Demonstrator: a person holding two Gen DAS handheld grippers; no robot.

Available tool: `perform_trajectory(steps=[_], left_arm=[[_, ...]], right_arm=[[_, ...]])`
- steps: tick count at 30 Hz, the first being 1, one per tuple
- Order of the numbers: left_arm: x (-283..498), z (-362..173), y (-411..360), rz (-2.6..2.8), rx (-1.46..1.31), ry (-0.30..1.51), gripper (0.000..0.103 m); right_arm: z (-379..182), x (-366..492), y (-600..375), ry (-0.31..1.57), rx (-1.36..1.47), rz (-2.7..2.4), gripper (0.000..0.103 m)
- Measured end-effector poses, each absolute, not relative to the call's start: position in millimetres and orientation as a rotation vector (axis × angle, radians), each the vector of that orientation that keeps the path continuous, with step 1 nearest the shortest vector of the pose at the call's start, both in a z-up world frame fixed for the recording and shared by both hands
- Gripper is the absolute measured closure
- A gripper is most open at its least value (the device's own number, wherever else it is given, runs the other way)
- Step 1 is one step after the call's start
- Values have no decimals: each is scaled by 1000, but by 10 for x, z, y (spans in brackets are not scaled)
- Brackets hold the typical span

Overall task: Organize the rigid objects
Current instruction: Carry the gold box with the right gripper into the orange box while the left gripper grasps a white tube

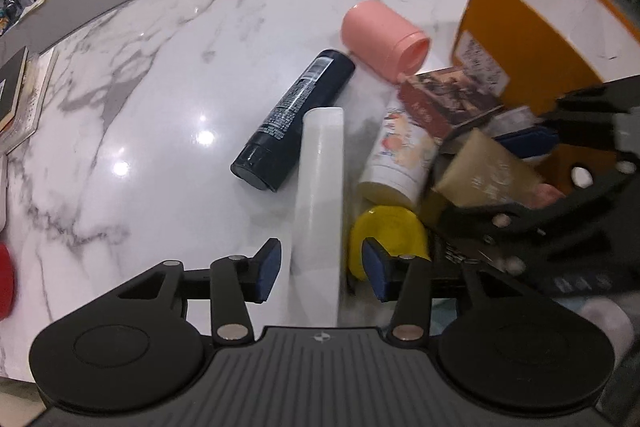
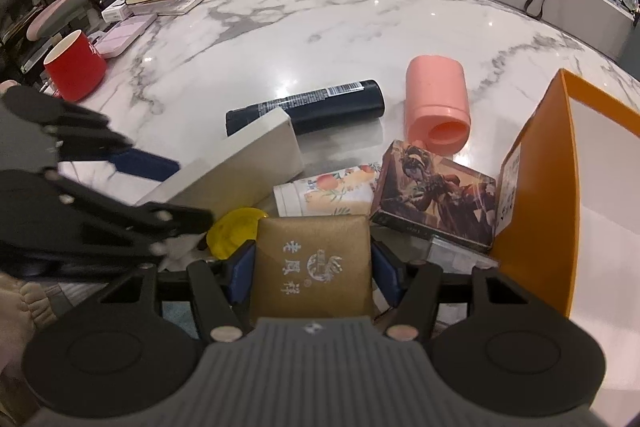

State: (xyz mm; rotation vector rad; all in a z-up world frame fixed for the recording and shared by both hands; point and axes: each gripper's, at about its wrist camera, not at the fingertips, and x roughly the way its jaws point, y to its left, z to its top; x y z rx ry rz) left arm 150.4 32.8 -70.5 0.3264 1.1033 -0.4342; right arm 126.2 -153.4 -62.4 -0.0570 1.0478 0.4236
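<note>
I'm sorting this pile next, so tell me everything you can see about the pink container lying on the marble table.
The pink container is a smooth, matte cylinder, plastic by its look, salmon-pink all over. It lies on its side on the marble table, closed flat end toward the far side, the stepped end with a narrower collar and open mouth toward the pile. The inside looks empty. Its mouth end sits right by the illustrated box; contact is unclear. The black tube lies beside it, apart. Neither gripper touches it.

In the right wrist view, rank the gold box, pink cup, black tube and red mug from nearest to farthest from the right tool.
1. Gold box: between the right tool's pads.
2. Black tube: lying ahead, centre.
3. Pink cup: ahead right, about as far; too close to call.
4. Red mug: far left.
</note>
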Motion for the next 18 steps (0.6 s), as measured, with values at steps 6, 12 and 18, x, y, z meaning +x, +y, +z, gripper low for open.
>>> perform_trajectory(steps=[6, 12, 18], left_arm=[[1587, -791, 359, -425, 278, 1131, 66], [1586, -800, 381, -417, 221, 1124, 70], [1468, -602, 377, -389, 211, 1065, 72]], right_arm=[[-644, 1289, -1533, 1053, -48, 432, 42], [-660, 1271, -1542, 1048, -29, 418, 42], [-554, 1163, -1636, 1014, 5, 409, 43]])
